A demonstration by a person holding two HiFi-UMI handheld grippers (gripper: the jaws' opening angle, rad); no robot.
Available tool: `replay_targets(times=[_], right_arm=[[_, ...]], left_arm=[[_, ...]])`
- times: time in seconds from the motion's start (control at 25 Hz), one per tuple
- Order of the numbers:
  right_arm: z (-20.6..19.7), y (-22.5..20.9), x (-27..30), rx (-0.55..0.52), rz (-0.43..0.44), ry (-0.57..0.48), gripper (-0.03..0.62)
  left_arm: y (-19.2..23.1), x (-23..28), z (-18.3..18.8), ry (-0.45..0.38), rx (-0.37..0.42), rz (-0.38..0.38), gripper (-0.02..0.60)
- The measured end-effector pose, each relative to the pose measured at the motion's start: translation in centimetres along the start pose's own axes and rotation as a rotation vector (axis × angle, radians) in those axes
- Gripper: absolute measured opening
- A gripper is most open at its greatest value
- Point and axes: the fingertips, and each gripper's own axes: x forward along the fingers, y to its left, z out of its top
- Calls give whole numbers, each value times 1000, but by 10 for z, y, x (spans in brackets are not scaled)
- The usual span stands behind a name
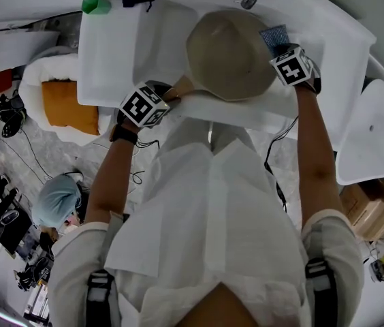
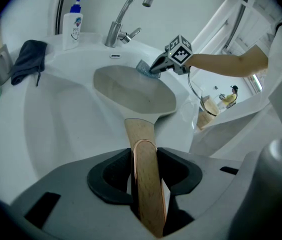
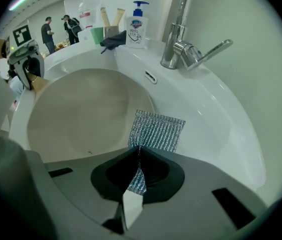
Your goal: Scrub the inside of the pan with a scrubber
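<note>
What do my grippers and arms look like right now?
The left gripper and right gripper have grey bodies, black round the jaws. Each carries a cube of black-and-white square markers. Thin black cables trail from both. The sleeves are short and white.
</note>
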Motion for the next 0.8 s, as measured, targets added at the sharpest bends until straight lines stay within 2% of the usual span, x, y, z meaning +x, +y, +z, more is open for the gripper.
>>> replay_targets(times=[0.12, 0.44, 0.8], right_arm=[[15, -7, 11, -72, -30, 18, 14], [56, -7, 37, -243, -21, 18, 14], [108, 10, 64, -228, -2, -50, 14]], left_arm=[[1, 0, 0, -3, -2, -2, 166], [1, 1, 1, -9, -1, -12, 166], [3, 2, 0, -11, 3, -15, 166]])
